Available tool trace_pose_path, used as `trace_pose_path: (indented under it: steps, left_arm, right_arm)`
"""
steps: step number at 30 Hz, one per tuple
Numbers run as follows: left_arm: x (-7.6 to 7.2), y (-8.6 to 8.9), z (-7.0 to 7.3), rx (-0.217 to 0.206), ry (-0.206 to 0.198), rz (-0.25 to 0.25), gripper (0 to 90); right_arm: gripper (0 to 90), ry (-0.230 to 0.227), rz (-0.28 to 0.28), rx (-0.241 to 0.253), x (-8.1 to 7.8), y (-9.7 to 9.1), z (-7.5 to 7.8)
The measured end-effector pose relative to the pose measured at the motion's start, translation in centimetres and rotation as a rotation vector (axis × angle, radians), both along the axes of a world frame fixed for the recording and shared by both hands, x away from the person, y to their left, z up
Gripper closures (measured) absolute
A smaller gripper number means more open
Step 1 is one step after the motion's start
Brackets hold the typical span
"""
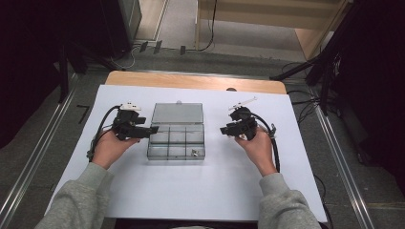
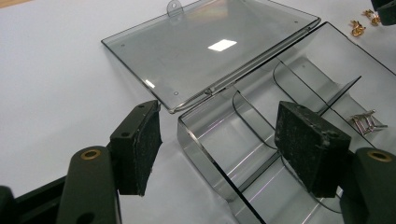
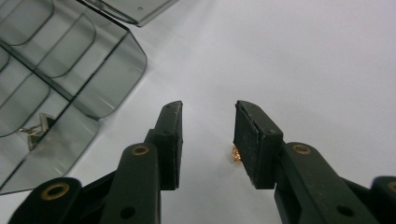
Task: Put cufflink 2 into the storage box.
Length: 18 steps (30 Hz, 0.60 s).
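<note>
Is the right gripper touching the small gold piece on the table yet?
Cannot tell. In the right gripper view, the gold piece peeks out beside the inner face of one pad of the right gripper, half hidden, so no gap or contact shows plainly.

Grey sweatshirt sleeves [image 1: 79, 202]; each black tool [image 1: 143, 130], with brass-ringed screw holes [image 2: 90, 153] and rough dark pads [image 3: 252, 140], trails a black cable [image 1: 275, 148].

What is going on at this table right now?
A person is working at a white table with a gripper in each hand. The left gripper has its jaws open astride the corner wall of a clear compartment box, whose lid lies folded back. A small silver clip sits in one compartment. The right gripper hangs open beside the box, above a small gold piece on the table, not gripping it.
</note>
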<state>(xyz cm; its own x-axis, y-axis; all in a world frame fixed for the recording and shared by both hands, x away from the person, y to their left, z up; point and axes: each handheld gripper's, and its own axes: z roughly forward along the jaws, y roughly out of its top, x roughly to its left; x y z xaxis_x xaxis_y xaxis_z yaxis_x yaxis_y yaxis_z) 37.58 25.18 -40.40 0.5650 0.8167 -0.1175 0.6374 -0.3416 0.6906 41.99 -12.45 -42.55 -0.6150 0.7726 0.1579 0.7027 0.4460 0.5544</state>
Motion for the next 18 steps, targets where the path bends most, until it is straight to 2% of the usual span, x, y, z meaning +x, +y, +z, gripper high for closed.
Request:
trace_pose_path:
  steps: [9,18]
  left_arm:
    - [0.0,0.0,0.0,0.004,0.001,-0.001,32.3]
    - [0.0,-0.1,-0.1,0.004,0.002,-0.004,32.3]
  right_arm:
    - [65.7,0.03,-0.017,-0.019,0.9,-0.5,-1.3]
    - [64.2,0.036,-0.01,-0.041,1.6,-0.5,-2.2]
